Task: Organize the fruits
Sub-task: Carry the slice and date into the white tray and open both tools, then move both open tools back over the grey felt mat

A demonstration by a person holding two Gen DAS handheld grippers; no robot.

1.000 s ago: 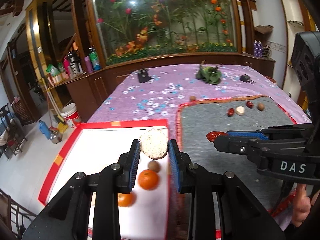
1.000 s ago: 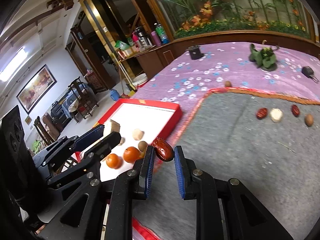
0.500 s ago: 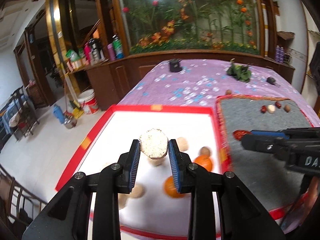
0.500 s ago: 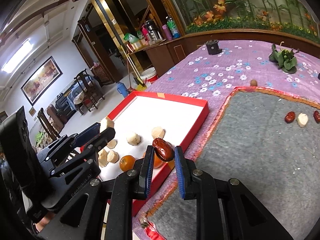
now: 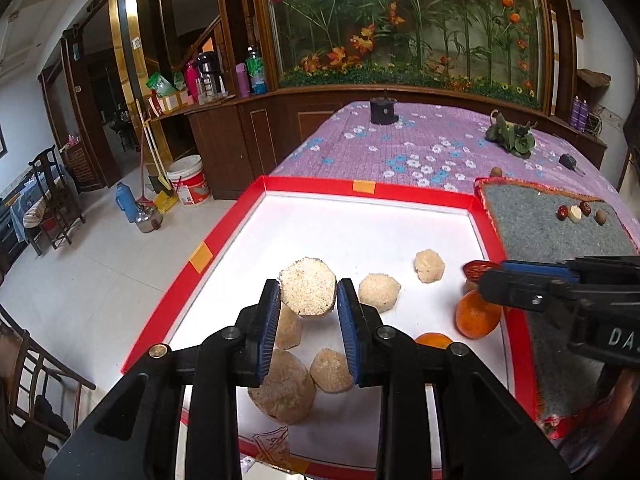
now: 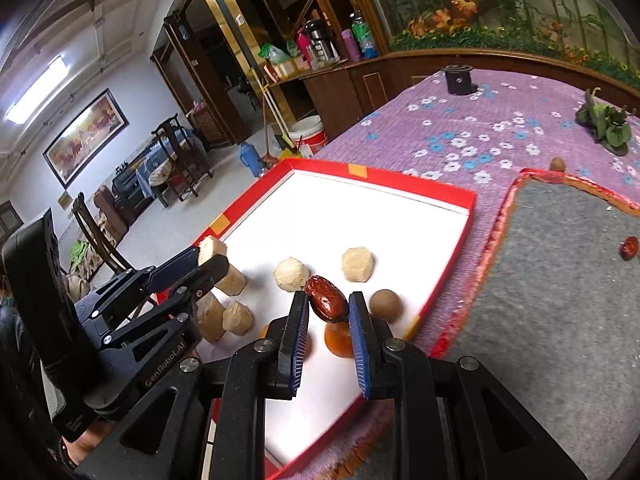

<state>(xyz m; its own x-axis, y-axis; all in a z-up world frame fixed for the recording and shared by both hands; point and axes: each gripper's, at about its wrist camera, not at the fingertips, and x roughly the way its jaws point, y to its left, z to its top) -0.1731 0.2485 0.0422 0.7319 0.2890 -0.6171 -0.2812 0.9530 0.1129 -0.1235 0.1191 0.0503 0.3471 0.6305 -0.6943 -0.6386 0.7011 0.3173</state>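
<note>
Looking at the fruit: we see pale, rough, peeled chunks, round oranges, a small brown ball and shiny dark red dates.
Pale chunk: it is cut flat on top with many sides, and it looks grainy. We see it up above the box, between the blue pads.
Red date: it is long, wrinkly and dark red. It hangs over the near right part of the box.
Left hand-held gripper: its pads are clamped on both sides of the pale chunk.
Right hand-held gripper: its pads are squeezed on the red date, with only the date between them.
Red box: it has red walls and a white floor, and it sits on the purple flowered cloth.
Fruit in the box: more pale chunks lie on the white floor. Two oranges sit near the right wall, and a brown ball is close by.
Grey mat: it lies just beside the box on the right. Two dates, a white piece and a brown ball sit in a row at its far end.
</note>
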